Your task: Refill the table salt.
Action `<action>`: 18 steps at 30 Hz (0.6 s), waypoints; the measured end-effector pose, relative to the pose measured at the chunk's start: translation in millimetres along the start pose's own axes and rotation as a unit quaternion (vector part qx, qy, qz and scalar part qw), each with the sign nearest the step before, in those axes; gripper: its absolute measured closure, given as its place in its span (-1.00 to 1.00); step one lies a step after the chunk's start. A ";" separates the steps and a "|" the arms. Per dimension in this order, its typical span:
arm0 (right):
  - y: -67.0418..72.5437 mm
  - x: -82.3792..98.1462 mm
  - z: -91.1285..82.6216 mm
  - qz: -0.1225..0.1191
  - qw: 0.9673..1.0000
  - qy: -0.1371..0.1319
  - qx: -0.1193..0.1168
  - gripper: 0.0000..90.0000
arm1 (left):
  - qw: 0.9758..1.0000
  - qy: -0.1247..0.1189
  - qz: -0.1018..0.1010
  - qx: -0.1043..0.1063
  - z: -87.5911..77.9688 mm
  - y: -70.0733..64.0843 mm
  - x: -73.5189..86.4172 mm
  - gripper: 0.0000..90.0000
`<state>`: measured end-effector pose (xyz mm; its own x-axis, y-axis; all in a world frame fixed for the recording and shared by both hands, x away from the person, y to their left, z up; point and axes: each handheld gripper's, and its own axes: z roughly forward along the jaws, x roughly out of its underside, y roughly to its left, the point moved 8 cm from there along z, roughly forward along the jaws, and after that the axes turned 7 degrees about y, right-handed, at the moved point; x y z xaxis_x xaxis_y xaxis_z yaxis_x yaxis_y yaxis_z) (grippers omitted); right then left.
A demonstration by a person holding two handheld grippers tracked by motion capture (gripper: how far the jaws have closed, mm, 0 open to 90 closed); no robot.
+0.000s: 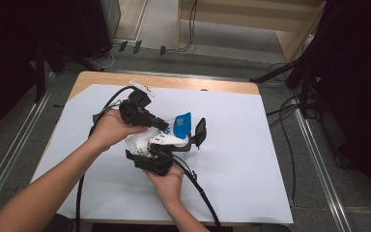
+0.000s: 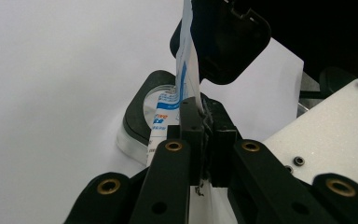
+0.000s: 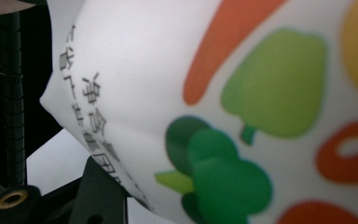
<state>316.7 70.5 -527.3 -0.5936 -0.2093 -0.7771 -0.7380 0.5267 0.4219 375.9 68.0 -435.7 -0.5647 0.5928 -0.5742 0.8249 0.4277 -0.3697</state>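
A white pouch [image 1: 168,140] with a blue top and printed vegetables is held up over the table between both grippers. My left gripper [image 1: 163,124] comes in from the left and is shut on the pouch's thin edge [image 2: 186,56]; in the left gripper view my left gripper [image 2: 204,116] pinches the film tight. My right gripper [image 1: 192,138] reaches up from below, its black pads [image 2: 228,42] on either side of the pouch's body and shut on it. In the right gripper view the pouch [image 3: 214,93] sits very close, resting against one black jaw at the lower left.
A large white paper sheet [image 1: 251,159] covers the wooden table [image 1: 174,81]. The right gripper's cable [image 1: 203,193] trails toward the front edge. Cables lie on the floor behind, and dark stands rise at the right [image 1: 314,72].
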 end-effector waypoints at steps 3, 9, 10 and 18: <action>0.1 -0.2 0.1 0.003 1.000 -0.001 -0.001 0.14 | 1.000 0.001 0.001 0.000 0.1 0.0 0.2 0.97; -0.1 0.2 0.2 0.000 1.000 0.000 0.001 0.14 | 1.000 0.001 0.001 0.000 0.0 -0.1 0.4 0.97; -0.1 0.2 0.2 0.000 1.000 0.000 0.001 0.14 | 1.000 0.001 0.001 0.000 0.0 -0.1 0.4 0.97; 0.1 0.2 0.1 0.002 1.000 0.000 -0.001 0.14 | 1.000 0.000 0.001 0.000 0.4 -0.1 0.3 0.97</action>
<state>316.5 70.6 -527.4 -0.5962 -0.2079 -0.7754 -0.7365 0.5260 0.4253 375.6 67.9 -436.1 -0.5635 0.5941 -0.5741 0.8257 0.4273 -0.3683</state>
